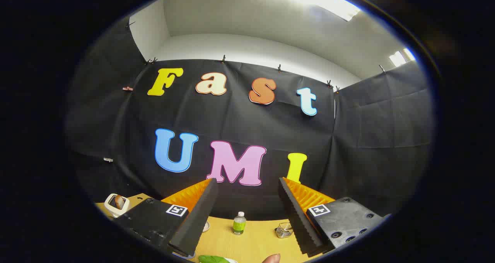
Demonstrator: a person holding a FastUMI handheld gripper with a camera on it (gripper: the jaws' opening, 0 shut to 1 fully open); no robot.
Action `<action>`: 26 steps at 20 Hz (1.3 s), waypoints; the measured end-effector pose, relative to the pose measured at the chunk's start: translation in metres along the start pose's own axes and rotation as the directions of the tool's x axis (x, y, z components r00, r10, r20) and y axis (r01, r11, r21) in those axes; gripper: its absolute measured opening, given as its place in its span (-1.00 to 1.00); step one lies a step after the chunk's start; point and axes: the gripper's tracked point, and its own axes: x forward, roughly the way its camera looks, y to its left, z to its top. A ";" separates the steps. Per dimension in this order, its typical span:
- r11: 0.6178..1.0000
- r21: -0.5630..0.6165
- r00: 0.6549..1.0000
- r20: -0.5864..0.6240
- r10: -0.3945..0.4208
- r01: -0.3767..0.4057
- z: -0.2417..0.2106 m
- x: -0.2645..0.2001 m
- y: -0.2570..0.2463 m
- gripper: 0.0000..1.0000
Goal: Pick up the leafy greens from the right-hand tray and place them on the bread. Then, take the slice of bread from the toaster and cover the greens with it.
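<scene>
Wooden table (255, 243); tool (247, 185) spread, ridged fingers empty; leafy greens (212, 259) below; bread (119, 202) in toaster (114, 207).

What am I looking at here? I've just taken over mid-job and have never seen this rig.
This is a fisheye camera riding on a hand-held gripper that a person carries; no robot arm is involved. It looks forward along the two fingers, which stand apart with nothing between them. Beyond them lies a wooden table. On it, past the fingers, a small bottle with a green label stands beside a small wire holder. Off to the left sits a white toaster with a bread slice in its slot. Nearest the camera, a bit of leafy greens peeks in, next to a fingertip. The gripper points mostly at the booth's wall.
</scene>
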 end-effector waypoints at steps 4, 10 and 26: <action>1.000 -0.023 1.000 -0.007 0.003 -0.003 -0.003 0.000 0.002 0.94; 0.999 -0.047 0.999 -0.051 -0.004 0.002 -0.017 0.002 0.014 0.93; 0.983 -0.029 0.962 -0.213 0.171 -0.181 -0.082 0.009 0.053 0.93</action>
